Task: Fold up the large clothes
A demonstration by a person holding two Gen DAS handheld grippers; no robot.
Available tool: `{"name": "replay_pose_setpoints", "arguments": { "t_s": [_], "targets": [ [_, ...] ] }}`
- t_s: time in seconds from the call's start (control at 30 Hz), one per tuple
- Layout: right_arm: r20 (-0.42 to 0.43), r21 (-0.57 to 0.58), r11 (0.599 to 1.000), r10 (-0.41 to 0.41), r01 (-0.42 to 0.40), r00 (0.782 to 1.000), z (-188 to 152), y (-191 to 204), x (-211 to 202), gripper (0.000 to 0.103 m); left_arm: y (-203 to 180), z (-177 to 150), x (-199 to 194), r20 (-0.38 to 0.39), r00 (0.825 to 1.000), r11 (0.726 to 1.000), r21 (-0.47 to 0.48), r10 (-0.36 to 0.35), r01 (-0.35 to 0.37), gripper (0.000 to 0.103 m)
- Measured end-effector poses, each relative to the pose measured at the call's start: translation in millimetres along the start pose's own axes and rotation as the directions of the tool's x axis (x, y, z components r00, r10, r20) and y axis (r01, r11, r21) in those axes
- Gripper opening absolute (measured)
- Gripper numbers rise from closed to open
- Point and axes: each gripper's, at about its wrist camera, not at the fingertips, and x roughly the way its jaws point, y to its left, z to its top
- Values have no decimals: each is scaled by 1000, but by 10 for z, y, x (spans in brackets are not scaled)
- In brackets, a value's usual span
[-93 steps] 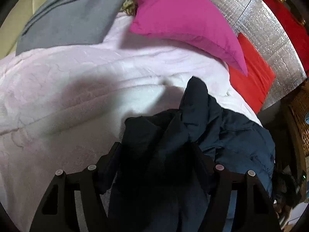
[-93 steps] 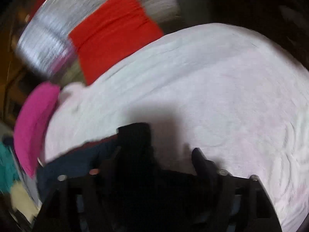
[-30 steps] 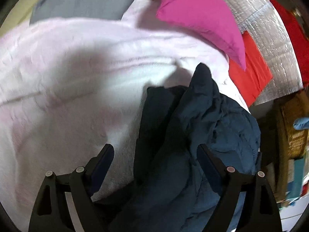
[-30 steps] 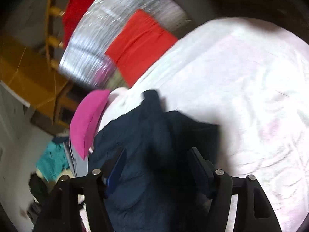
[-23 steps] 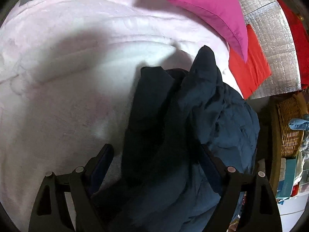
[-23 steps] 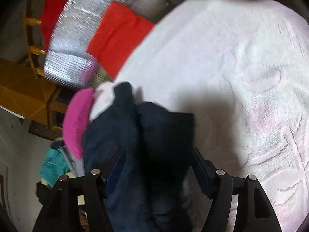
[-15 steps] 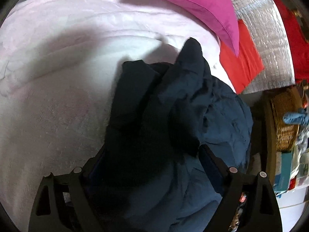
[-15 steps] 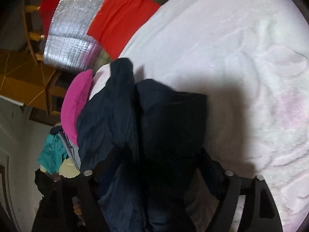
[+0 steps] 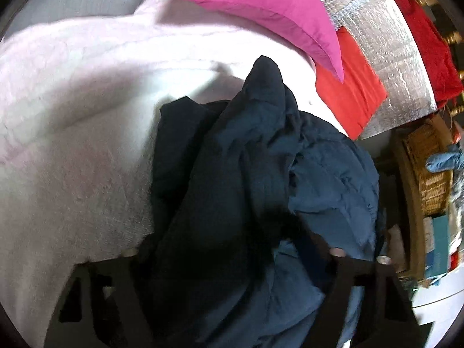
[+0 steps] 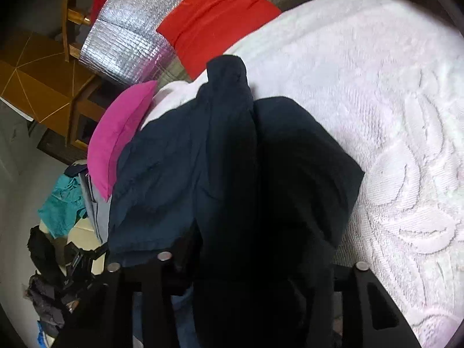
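Note:
A bulky dark blue padded jacket [image 9: 290, 145] lies crumpled on the pale pink-white bed blanket [image 9: 72, 116], one sleeve end pointing toward the pillows. My left gripper [image 9: 226, 243] is pushed into its near side. The jaws are closing and dark cloth fills the gap and drapes over both fingers. In the right wrist view the same jacket [image 10: 174, 159] spreads from the blanket [image 10: 391, 101] toward the bed's edge. My right gripper [image 10: 255, 249] is sunk in a black fold of it, jaws closing, fingertips hidden under the fabric.
A magenta pillow [image 9: 261, 8] and a red cushion [image 9: 348, 95] lean on a silver foil panel [image 9: 385, 43] at the head of the bed. A wicker basket [image 9: 429, 168] stands beside the bed. Teal cloth [image 10: 63, 203] and other clothes lie off the bed's side.
Both grippers, open a second ago, slid forward into the jacket, and their jaws narrowed around its folds. The cloth now covers fingers that showed before.

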Motion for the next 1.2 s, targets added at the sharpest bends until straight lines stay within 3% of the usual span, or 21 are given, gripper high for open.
{"name": "replay_pose_setpoints", "arguments": {
  "t_s": [0.1, 0.2, 0.43, 0.63, 0.67, 0.73, 0.8, 0.83, 0.87, 1.03, 1.2],
  "targets": [
    [30, -17, 1000, -4, 5, 1000, -9, 101, -59, 41, -75, -42, -114, 24, 1000, 999, 35, -1, 0, 43],
    [66, -27, 999, 23, -21, 998, 6, 185, -154, 38, -122, -88, -219, 39, 999, 999, 49, -15, 13, 36],
    [103, -58, 995, 85, -79, 991, 20, 381, -312, 37, -83, -180, -478, 61, 996, 997, 50, -62, 59, 31],
    [59, -32, 995, 93, -91, 994, 20, 324, -238, 37, 16, -213, -517, 47, 998, 998, 42, -52, 50, 32],
    [51, -28, 996, 87, -85, 995, 31, 311, -202, 37, 59, -210, -502, 38, 998, 999, 38, -40, 39, 33],
    [31, -19, 998, 61, -60, 998, 28, 212, -132, 37, 111, -200, -365, 6, 1000, 999, 30, 12, -13, 46],
    [-3, 8, 1000, 13, -13, 1000, 30, 104, -6, 47, 172, -181, -242, -17, 998, 998, 17, 65, -65, 68],
    [-18, 25, 1000, -3, 3, 1000, 27, 61, 37, 57, 192, -167, -217, -26, 998, 998, 1, 65, -65, 71],
    [-34, 47, 999, -12, 13, 999, 27, 11, 85, 62, 216, -152, -201, -36, 998, 998, -22, 58, -59, 73],
    [0, 87, 996, -17, 17, 1000, 57, 3, -54, 69, 167, -148, -322, -5, 997, 997, -31, 73, -74, 74],
    [28, 91, 995, -49, 46, 998, 25, 16, -291, 72, -77, -255, -702, 189, 965, 979, 55, 181, -194, 74]
  ]
}}
